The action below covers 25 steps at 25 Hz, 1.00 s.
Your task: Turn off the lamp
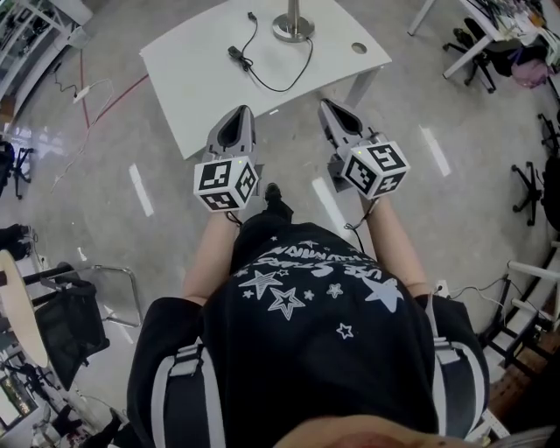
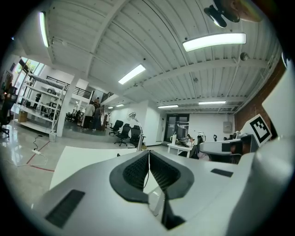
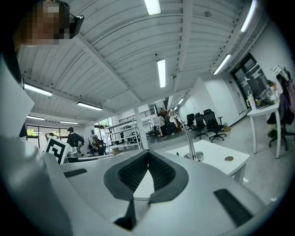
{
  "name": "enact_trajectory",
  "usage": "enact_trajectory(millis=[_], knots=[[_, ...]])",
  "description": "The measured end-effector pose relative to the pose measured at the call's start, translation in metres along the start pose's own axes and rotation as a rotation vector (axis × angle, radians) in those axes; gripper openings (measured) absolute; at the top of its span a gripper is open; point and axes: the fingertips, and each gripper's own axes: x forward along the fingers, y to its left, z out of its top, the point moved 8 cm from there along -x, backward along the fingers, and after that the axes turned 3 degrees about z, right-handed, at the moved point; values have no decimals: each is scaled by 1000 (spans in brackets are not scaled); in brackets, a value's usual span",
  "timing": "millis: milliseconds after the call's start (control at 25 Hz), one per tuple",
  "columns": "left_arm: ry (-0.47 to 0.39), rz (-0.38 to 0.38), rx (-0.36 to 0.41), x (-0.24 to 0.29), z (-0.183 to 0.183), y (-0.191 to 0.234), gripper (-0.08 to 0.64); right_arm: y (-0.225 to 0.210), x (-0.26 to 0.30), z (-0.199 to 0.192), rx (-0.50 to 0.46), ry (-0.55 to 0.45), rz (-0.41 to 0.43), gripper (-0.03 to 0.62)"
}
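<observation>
The lamp stands on a white table; its round metal base and pole are at the table's far side. A black cord runs from the base to an inline switch. My left gripper and right gripper are held side by side, level, short of the table's near edge. Both are shut and empty. In the left gripper view, the lamp rises beyond the shut left gripper. The lamp pole stands to the right of the shut right gripper in the right gripper view.
A round cable hole sits in the table's right corner. Black office chairs stand at the right, another chair at the left. A cable lies on the floor at the left. People and shelves are far behind.
</observation>
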Motion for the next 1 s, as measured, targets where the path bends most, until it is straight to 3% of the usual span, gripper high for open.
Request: enact_trajectory(millis=[400,760,1000], knots=[[8,-23,-51,84,15,77,12,-34,97,23,1,24,-68,6],[29,-6,-72,129,13,136,14,-45,193,28,12,49,-46,6],[38,9,-92,142,9,158,12,-44,227,21,12,90,-26,6]])
